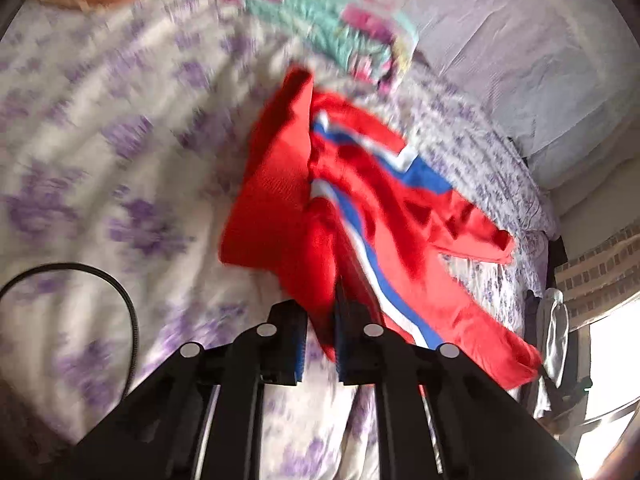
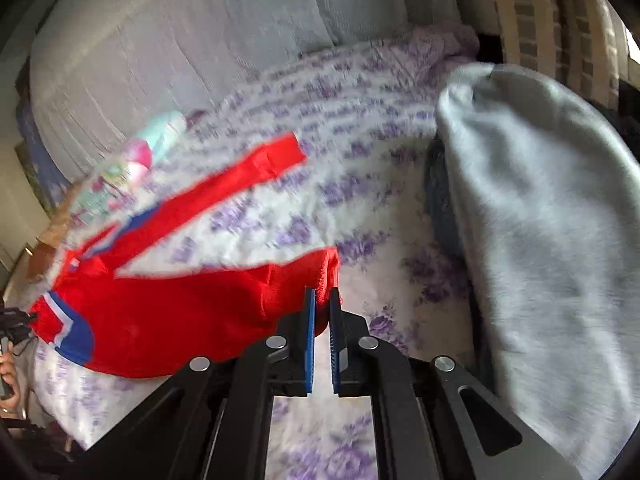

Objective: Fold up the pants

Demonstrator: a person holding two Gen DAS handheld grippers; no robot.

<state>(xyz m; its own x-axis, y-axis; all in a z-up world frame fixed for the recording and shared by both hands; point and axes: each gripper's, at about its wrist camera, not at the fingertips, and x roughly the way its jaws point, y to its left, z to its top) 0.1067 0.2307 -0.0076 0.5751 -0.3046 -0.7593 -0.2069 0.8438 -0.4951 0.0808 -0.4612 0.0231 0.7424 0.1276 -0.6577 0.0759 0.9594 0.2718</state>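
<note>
The red pants (image 1: 352,208) with blue and white side stripes hang bunched above the bed. My left gripper (image 1: 322,312) is shut on a fold of the red cloth, which runs up and to the right from its fingers. In the right wrist view the pants (image 2: 168,316) stretch to the left, with one leg (image 2: 240,184) trailing toward the back. My right gripper (image 2: 322,300) is shut on a red edge of the pants at its fingertips. Both views are blurred by motion.
A white bedspread with purple flowers (image 1: 100,160) covers the bed. A folded teal and pink cloth (image 1: 320,28) lies at the back. A grey garment (image 2: 540,240) lies on the right. A pale cushioned headboard (image 2: 160,52) stands behind. A black cable (image 1: 120,300) loops at the left.
</note>
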